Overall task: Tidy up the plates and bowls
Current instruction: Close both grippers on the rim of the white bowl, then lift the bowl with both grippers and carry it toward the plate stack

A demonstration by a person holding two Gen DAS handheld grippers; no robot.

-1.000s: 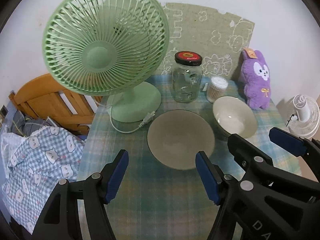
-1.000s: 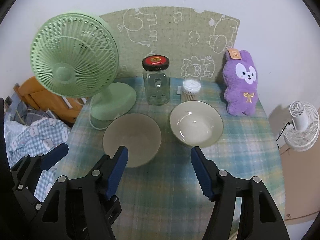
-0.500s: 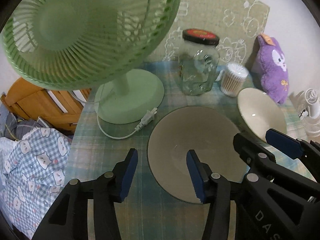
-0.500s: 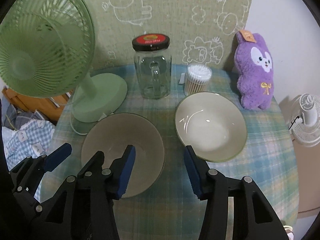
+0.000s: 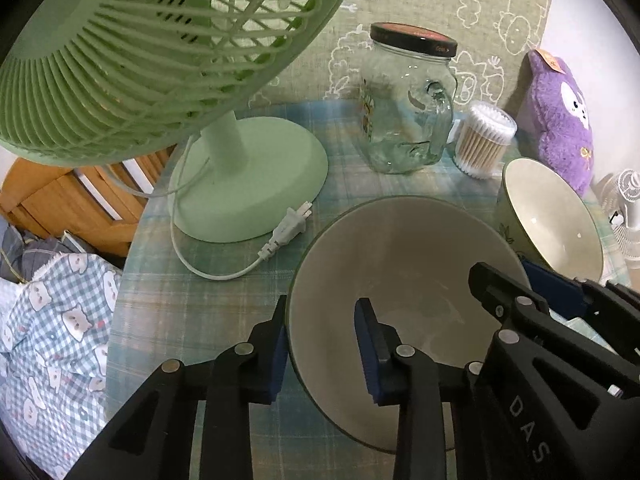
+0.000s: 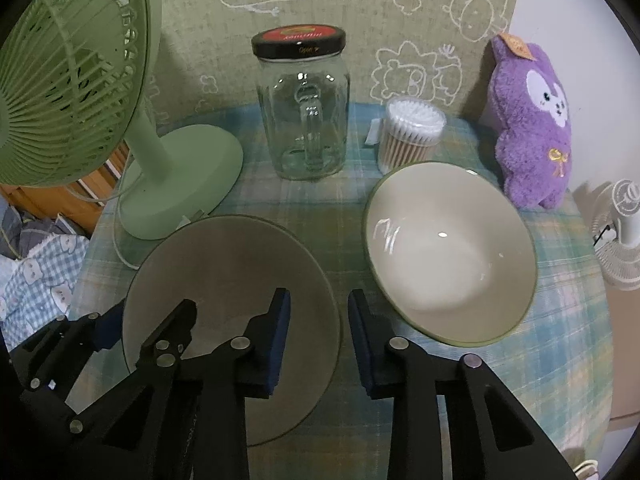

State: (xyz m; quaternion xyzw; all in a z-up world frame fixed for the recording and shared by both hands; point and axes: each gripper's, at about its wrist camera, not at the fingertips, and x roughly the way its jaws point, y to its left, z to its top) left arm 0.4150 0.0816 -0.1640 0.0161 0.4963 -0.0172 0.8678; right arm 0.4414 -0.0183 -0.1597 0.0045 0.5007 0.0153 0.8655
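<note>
Nearest to me, my left claw (image 5: 322,344) straddles the left rim of the grey bowl (image 5: 404,264): one blue pad sits outside the wall and the other inside, with a gap showing between the inner pad and the wall, so I judge it parted around the rim and not yet clenched on it. My right claw (image 6: 316,332) does the same on that bowl's right edge, one pad over the grey bowl's interior and the other over the bare plaid tabletop (image 6: 400,420); it is parted too and grips nothing that I can see. The grey bowl appears to rest on the tabletop near its front edge. Just beyond it to the right stands the cream bowl (image 6: 448,252) with its green rim, close beside the grey one but apart from it, and nothing is nested in either. So by my reckoning the organizing has barely begun: the two bowls lie separate, and what is left is to close on one, lift it and set it with the other. Farther back stand the green fan (image 5: 248,176), the glass jar (image 6: 302,108), the cotton swabs (image 6: 412,132) and the purple plush (image 6: 532,128).
</note>
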